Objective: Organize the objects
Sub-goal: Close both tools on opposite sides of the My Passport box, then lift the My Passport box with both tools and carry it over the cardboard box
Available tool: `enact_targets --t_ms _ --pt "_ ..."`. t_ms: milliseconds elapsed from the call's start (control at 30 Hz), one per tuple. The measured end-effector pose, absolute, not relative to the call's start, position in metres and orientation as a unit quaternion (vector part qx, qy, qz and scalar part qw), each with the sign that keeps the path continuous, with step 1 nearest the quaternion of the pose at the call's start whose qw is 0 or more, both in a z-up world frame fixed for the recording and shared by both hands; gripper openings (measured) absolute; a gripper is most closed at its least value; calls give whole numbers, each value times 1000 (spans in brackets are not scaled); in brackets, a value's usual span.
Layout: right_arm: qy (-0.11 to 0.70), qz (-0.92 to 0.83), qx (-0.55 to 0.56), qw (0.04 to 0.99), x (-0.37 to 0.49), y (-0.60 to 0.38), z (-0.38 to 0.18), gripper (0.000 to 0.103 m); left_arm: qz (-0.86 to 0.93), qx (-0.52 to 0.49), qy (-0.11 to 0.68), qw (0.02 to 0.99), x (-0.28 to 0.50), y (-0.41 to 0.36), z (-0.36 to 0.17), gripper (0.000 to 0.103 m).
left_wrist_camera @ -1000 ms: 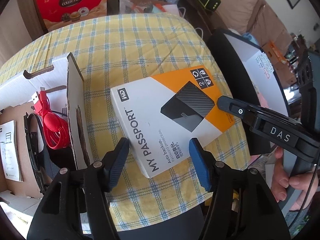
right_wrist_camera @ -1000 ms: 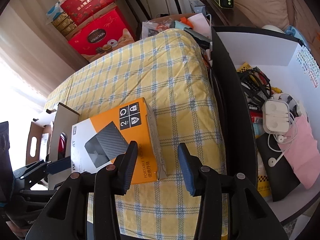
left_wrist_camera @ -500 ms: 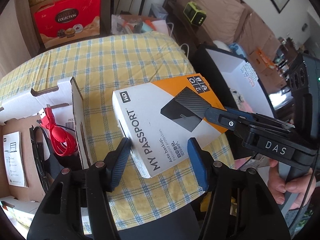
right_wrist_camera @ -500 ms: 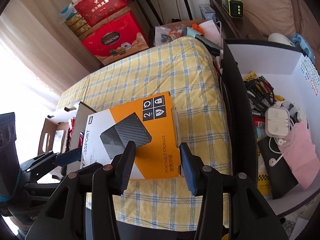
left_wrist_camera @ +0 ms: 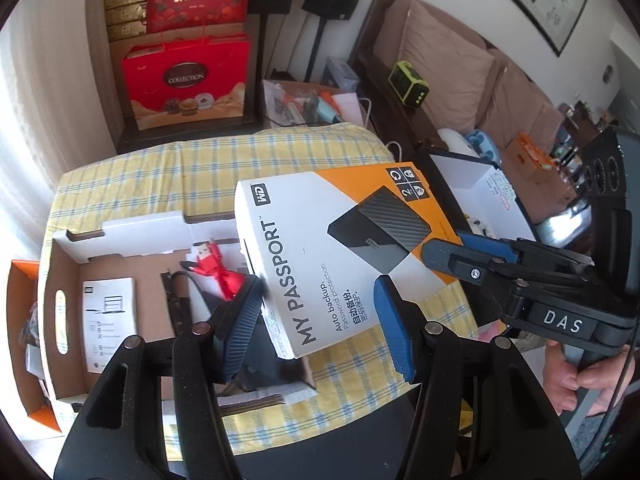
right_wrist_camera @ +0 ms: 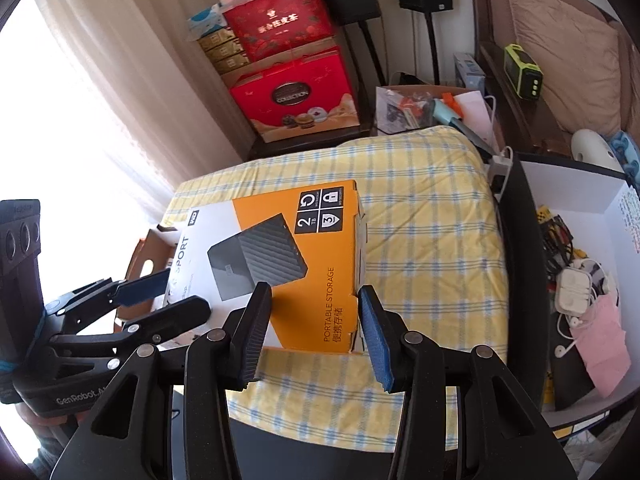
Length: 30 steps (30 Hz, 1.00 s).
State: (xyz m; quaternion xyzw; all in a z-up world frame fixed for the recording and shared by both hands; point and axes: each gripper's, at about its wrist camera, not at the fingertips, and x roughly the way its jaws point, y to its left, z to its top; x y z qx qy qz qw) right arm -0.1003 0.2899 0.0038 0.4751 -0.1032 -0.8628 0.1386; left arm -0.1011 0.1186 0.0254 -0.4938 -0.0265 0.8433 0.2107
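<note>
A white and orange "MY PASSPORT" hard-drive box is lifted above the yellow checked table. My left gripper grips its white end and my right gripper grips its orange end. Both hold it tilted in the air. The right gripper shows in the left wrist view, and the left gripper shows in the right wrist view. Below at left lies an open cardboard carton with a red cable and a leaflet.
A black-edged white bin of cables, earphones and a pink pouch stands at the table's right. Red gift boxes stand behind the table. A sofa with cushions is at the far right.
Both grippers have raised the box off the table and carried it left, over the open carton. The views now look down from higher up.
</note>
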Motion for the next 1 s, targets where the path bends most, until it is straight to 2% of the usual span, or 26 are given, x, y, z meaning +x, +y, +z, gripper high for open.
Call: enact_targets --t_ms 100,267,667,1000 --pt "-93 -860 477 158 -102 262 4 45 848 -490 -39 197 -103 87 28 54" --pt "-78 -851 483 189 -106 215 0 45 856 -489 -48 165 -107 37 29 45" --pt "-82 -822 518 222 -120 138 -34 44 850 -510 -59 120 -131 -36 2 45" --pt "-77 -795 552 238 -125 94 -69 44 846 -518 -49 114 -167 -58 -8 45"
